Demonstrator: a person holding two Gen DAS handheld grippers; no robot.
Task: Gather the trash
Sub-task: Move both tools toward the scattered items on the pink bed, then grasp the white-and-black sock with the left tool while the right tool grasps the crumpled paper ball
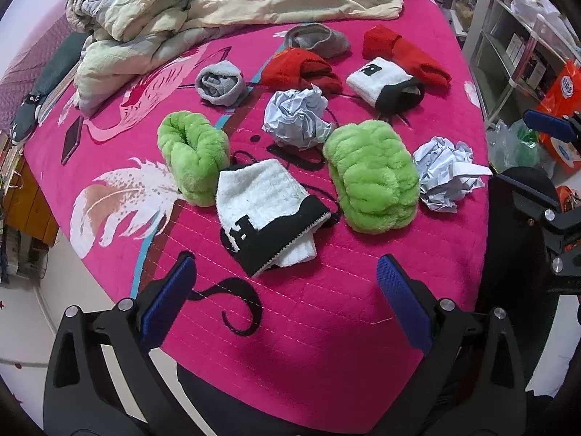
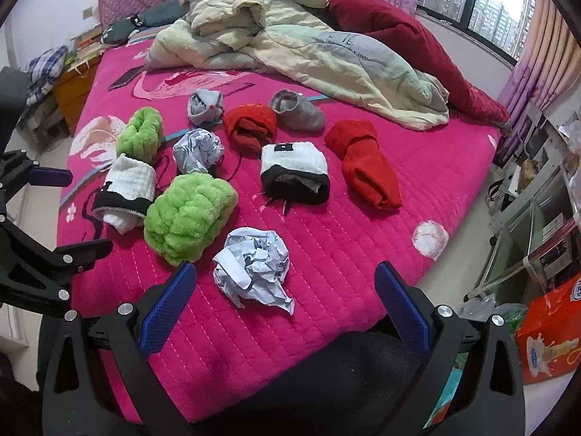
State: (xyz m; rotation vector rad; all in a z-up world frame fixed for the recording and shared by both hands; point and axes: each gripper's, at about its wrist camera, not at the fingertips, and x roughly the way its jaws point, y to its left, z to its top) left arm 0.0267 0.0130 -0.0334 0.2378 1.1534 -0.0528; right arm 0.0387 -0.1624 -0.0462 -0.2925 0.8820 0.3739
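1. Bedroom; a bed with a bright pink quilted cover [image 2: 345, 239] printed with flamingos and feathers, a rumpled pale green-and-cream duvet [image 2: 290, 43] heaped at its far end, a dark red blanket [image 2: 406, 47] beside that near the window.
2. Trash: two crumpled balls of white paper. Nearer paper ball [image 2: 254, 269] lies on the cover close to the bed's near edge, just beside a fluffy lime-green rolled sock [image 2: 189, 214]. Farther paper ball [image 2: 198, 150] sits mid-bed among rolled socks: red, grey, and white-and-black.
3. Right claw [image 2: 285, 309]: released, blue pads spread wide, empty, hovering with the nearer paper ball between and just ahead of its fingertips.
4. Left claw [image 1: 287, 298]: also spread open, empty, above the near edge, facing a white-and-black rolled sock [image 1: 268, 214].
5. A dark phone [image 1: 72, 138] lies on the cover near the duvet.
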